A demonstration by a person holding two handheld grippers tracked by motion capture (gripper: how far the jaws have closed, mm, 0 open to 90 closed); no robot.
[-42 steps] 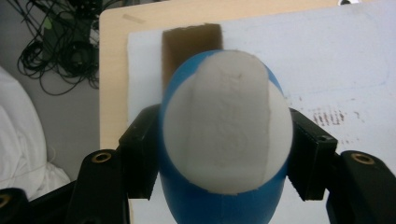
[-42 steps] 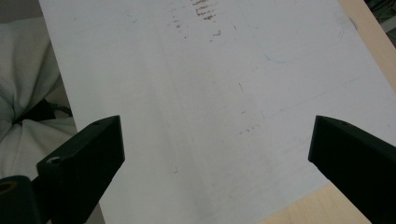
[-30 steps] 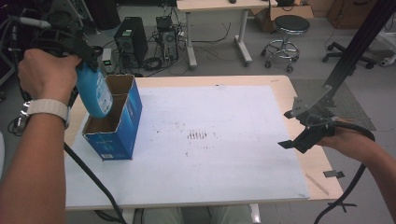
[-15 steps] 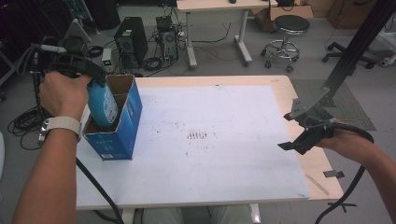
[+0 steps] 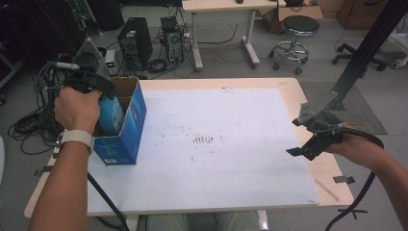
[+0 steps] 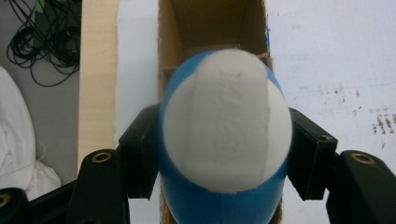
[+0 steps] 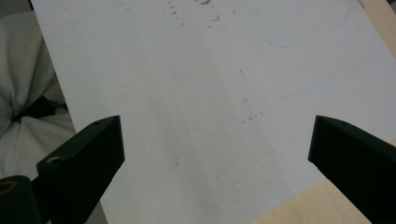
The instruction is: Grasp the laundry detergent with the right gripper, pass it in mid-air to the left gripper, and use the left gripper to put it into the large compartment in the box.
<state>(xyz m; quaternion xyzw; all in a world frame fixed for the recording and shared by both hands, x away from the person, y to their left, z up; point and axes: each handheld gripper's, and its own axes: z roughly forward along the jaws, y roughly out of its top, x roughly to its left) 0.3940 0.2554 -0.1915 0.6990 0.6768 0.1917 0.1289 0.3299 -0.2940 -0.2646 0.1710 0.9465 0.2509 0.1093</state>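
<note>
Step in hand: lowering a blue and white bottle point(image 6: 224, 140) into the open blue box point(image 5: 130, 126), judged from the pose alone.
Left gripper point(image 6: 224, 158): clamped on the bottle's sides, bottle's rounded end pointing down into the box mouth.
Bottle position: partly inside the box in the high view point(image 5: 111, 115); depth hard to judge, probably not yet on the bottom.
Box position: at the left edge of the white mat point(image 5: 231, 159).
Right gripper point(image 5: 315, 137): jaws spread wide, empty, hovering over the mat's right edge.
Next move: likely down until seated, then jaws released; calls for keeping clear of the cardboard walls.
</note>
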